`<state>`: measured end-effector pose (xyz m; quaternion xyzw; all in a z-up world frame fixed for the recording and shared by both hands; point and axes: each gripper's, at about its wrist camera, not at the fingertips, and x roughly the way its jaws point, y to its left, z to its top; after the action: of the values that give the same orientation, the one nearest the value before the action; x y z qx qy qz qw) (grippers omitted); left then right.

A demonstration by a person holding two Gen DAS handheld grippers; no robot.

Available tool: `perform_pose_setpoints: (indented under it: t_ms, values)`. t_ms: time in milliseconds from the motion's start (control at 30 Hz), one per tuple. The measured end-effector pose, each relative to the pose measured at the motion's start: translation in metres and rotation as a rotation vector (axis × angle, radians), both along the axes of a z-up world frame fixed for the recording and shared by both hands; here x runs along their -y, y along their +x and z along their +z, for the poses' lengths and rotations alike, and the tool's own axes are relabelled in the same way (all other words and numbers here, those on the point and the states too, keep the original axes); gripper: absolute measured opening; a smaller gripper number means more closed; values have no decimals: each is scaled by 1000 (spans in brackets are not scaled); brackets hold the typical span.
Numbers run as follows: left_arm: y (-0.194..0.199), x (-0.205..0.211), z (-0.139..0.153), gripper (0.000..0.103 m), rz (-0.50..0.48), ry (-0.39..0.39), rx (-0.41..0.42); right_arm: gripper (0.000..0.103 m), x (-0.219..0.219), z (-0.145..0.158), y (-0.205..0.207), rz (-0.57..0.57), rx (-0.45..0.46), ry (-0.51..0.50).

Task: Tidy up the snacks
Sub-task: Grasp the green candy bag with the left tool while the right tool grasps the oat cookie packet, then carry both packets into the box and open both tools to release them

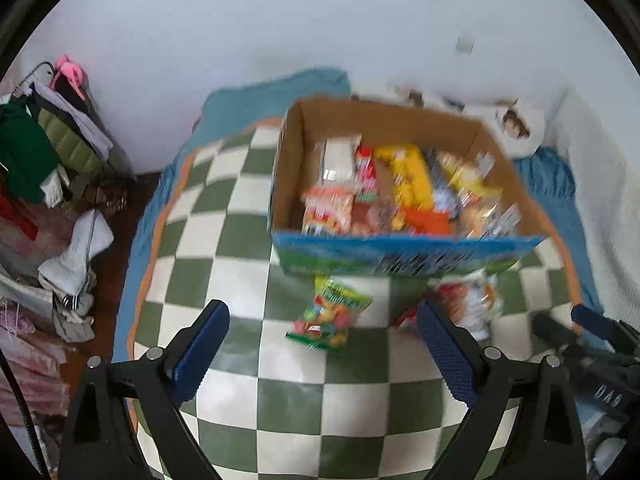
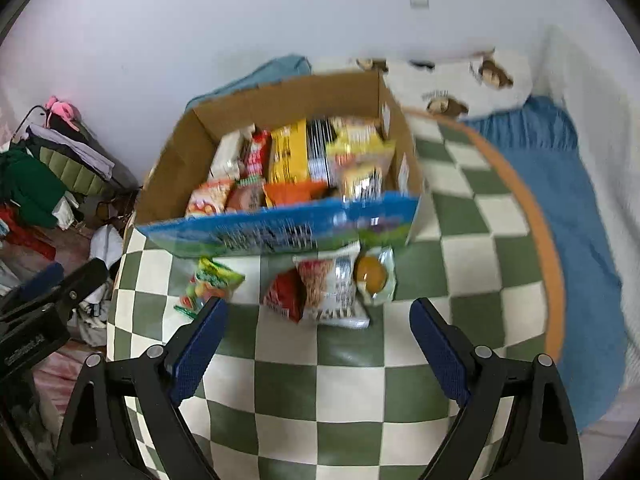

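Both the left tool (image 1: 322,344) and right tool (image 2: 318,334) hang spread wide, gripping nothing; the snack box (image 2: 256,228) sits mid-bed on the checkered blanket (image 2: 360,380). Just before it lie a gummy bag (image 1: 330,316), a white-and-red packet (image 2: 328,294) and an egg pouch (image 2: 374,274).

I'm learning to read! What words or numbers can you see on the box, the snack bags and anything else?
No words here can be read for sure.
Box, blue front: dark print, too blurred to read.
Snack bags in the box: print blurred.
Candy bag, green label: blurred.
Noodle packet: too blurred.
Left tongs' body, seen from the right camera: small white lettering, too small to read.
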<state>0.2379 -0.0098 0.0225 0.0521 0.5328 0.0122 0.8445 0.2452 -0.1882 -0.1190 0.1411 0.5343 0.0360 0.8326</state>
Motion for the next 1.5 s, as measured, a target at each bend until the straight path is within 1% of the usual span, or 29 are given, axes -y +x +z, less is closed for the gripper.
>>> perform_pose_setpoints:
  t_ms: [33, 67, 167, 367, 400, 467, 500, 533, 633, 667, 700, 733, 800, 933, 1000, 1067, 1167, 1233, 1300, 1367, 1433, 1500]
  values:
    - [4, -1, -12, 96, -8, 8, -31, 62, 1, -13, 3, -1, -26, 1]
    - [9, -3, -26, 96, -17, 18, -62, 61, 2, -24, 6, 0, -46, 11]
    - [27, -1, -70, 96, -55, 58, -170, 60, 3, -56, 15, -11, -94, 29]
    - [56, 13, -143, 96, -125, 121, -329, 60, -4, -102, 42, -15, -166, 30]
    - [59, 15, -150, 93, -133, 124, -343, 60, -6, -109, 47, -12, -179, 28]
    - [63, 19, -161, 76, -138, 126, -359, 60, -11, -120, 58, -8, -193, 21]
    - [64, 20, -166, 61, -135, 123, -369, 60, -15, -124, 64, 2, -199, 17]
    - [64, 20, -168, 54, -131, 112, -367, 60, -20, -129, 70, 15, -210, 9]
    - [58, 20, -168, 51, -120, 91, -358, 59, -37, -142, 80, 67, -240, -30]
    - [55, 20, -168, 50, -117, 85, -358, 57, -41, -145, 82, 78, -246, -45]
    - [51, 19, -167, 50, -110, 78, -358, 52, -44, -149, 82, 87, -252, -60]
    - [47, 18, -167, 50, -102, 73, -362, 50, -45, -151, 80, 90, -252, -62]
    - [33, 13, -164, 50, -80, 50, -370, 49, -43, -151, 73, 96, -253, -62]
    - [-9, 3, -161, 50, -52, 2, -402, 48, -36, -151, 39, 132, -292, -49]
    - [-38, -3, -162, 50, -39, -28, -432, 48, -32, -152, 18, 147, -313, -41]
    - [-67, -8, -164, 50, -25, -50, -467, 48, -30, -156, -8, 163, -348, -30]
    - [-98, -12, -168, 50, -16, -76, -500, 48, -29, -164, -41, 180, -398, -5]
    - [-111, -13, -172, 50, -9, -88, -511, 48, -32, -170, -57, 184, -418, 1]
    - [-117, -12, -176, 50, -5, -90, -512, 48, -33, -176, -63, 182, -428, 3]
    - [-119, -11, -179, 53, -4, -95, -511, 48, -35, -181, -65, 172, -431, 6]
    - [-118, -11, -183, 61, -7, -103, -522, 50, -36, -184, -64, 160, -428, 2]
    - [-116, -8, -189, 65, -12, -102, -531, 51, -37, -188, -63, 147, -431, -2]
